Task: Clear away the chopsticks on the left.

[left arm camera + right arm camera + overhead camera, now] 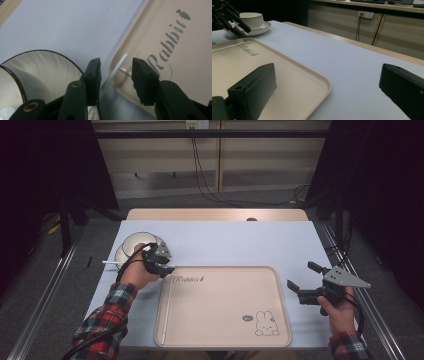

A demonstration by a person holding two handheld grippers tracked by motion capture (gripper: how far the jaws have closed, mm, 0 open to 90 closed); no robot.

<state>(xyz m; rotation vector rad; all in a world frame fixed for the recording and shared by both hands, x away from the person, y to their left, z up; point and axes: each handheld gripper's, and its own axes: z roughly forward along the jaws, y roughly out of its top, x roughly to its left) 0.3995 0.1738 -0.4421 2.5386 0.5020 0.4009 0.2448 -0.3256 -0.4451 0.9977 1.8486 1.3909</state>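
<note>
Along the tray's (280,320) left rim, a near-to-far white stick (167,312).

Laboratory-style recording bay: table (220,242) framed by black curtains (385,180), aluminium rails (45,290) on grey carpet, cables (210,190) running to a wall outlet (366,14).
</note>
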